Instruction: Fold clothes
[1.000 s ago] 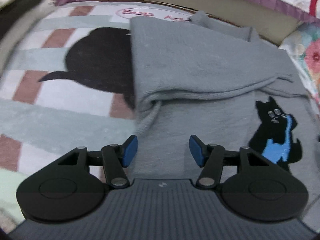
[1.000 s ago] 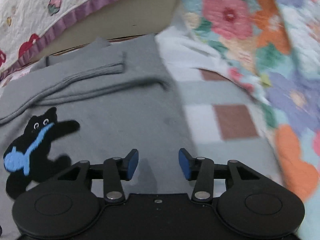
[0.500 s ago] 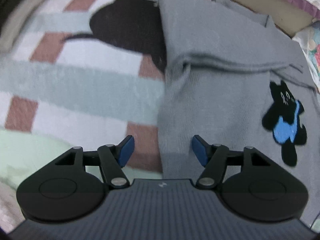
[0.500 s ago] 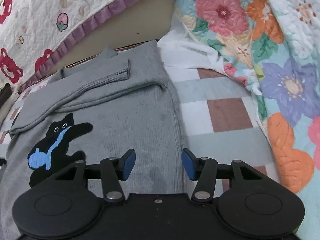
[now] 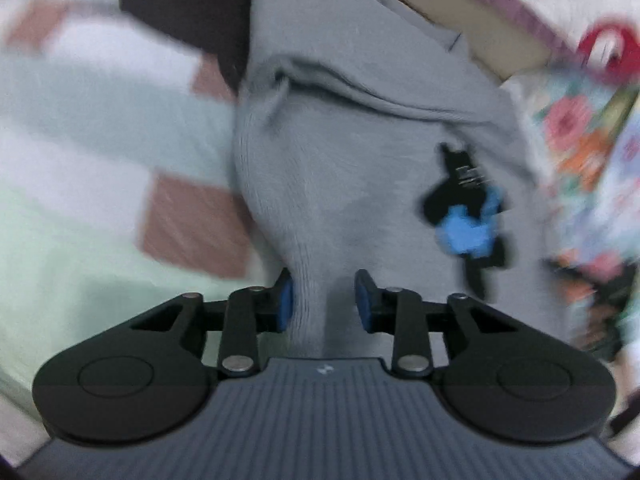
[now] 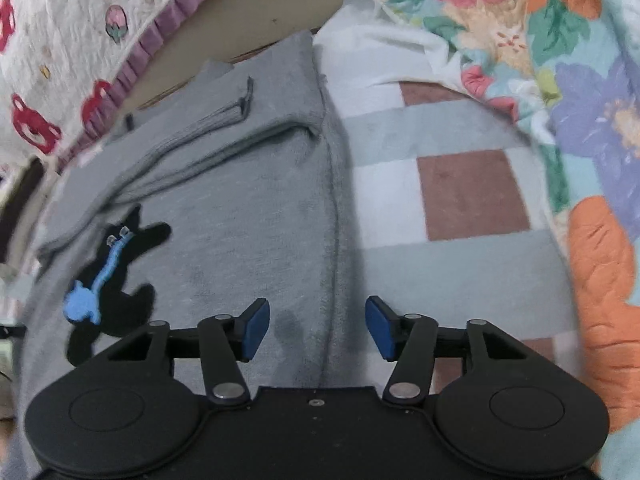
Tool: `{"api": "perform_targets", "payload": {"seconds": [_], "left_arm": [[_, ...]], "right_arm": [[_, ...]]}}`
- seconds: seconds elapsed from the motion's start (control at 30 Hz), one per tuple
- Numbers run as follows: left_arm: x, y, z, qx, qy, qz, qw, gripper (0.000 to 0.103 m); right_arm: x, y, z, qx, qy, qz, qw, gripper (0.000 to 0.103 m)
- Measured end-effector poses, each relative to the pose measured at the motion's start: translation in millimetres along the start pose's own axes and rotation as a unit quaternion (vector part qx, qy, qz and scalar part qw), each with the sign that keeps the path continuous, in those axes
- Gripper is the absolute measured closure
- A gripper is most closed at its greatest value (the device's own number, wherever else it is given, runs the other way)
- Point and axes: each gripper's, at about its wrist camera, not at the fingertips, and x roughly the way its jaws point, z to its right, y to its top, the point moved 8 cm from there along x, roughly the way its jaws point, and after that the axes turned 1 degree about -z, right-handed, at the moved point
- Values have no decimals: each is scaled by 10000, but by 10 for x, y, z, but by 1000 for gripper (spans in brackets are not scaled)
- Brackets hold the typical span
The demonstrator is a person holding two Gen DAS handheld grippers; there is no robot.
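Observation:
A grey sweater (image 5: 360,152) with a black and blue cat patch (image 5: 468,216) lies on a checked blanket, its sleeves folded across the chest. In the blurred left wrist view my left gripper (image 5: 323,306) has its blue pads around a bunched-up part of the sweater's lower left edge, jaws narrowed on it. In the right wrist view the sweater (image 6: 248,208) and its patch (image 6: 108,276) show again. My right gripper (image 6: 316,330) is open, straddling the sweater's right side seam near the hem.
The checked blanket (image 6: 460,200) spreads right of the sweater, and to its left in the left wrist view (image 5: 100,160). A floral quilt (image 6: 580,120) is heaped on the right. A white quilt with a purple frill (image 6: 120,40) lies behind the collar.
My left gripper has moved right onto the sweater's lower left edge and narrowed on the fabric, which now bunches up. My right gripper has moved towards the right seam and stays open.

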Motion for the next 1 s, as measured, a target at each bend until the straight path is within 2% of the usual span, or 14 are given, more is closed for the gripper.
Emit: {"api": "perform_targets", "payload": {"seconds": [0.13, 0.17, 0.2, 0.27, 0.37, 0.4, 0.43, 0.47, 0.5, 0.6, 0.67, 0.73, 0.87, 1.0], "left_arm": [[-76, -26, -76, -30, 184, 221, 9996, 65], [-93, -23, -69, -14, 166, 292, 9994, 60], [-95, -3, -66, -16, 150, 386, 9991, 50], [-82, 50, -81, -56, 154, 599, 9981, 33], [12, 61, -124, -265, 41, 539, 9982, 33], [43, 56, -136, -348, -24, 474, 9983, 36], [61, 41, -107, -451, -294, 453, 9975, 40], [75, 26, -74, -557, -587, 436, 9958, 71], [83, 21, -20, -482, -634, 478, 9957, 93], [-18, 86, 229, 450, -183, 1009, 9937, 94], [-197, 183, 313, 539, -360, 1477, 9869, 94], [-345, 276, 238, 282, -447, 1728, 9835, 94], [-203, 203, 17, -384, -842, 1128, 9893, 93], [-59, 122, 145, 128, -512, 990, 9937, 91]], "right_arm": [[47, -74, -33, 610, 995, -328, 9926, 42], [66, -102, -39, 766, 1239, -440, 9884, 42], [82, -126, -44, 917, 1475, -547, 9833, 42], [100, -99, -41, 977, 1510, -453, 9827, 43], [166, 9, -40, 1214, 1472, -140, 9815, 43], [187, 35, -82, 1141, 1495, -127, 9821, 47], [208, 61, -124, 1068, 1517, -114, 9826, 63], [227, 89, -169, 986, 1541, -94, 9831, 95], [151, 182, -297, 636, 1621, 164, 9846, 96], [-189, 591, -472, 667, 1925, 1018, 9737, 96], [-349, 791, -431, 773, 1989, 1353, 9676, 96], [-348, 841, -334, 837, 1798, 1380, 9704, 96], [-212, 789, -157, 915, 1474, 1232, 9771, 96], [-30, 659, -25, 1004, 1334, 1027, 9806, 95]]}}
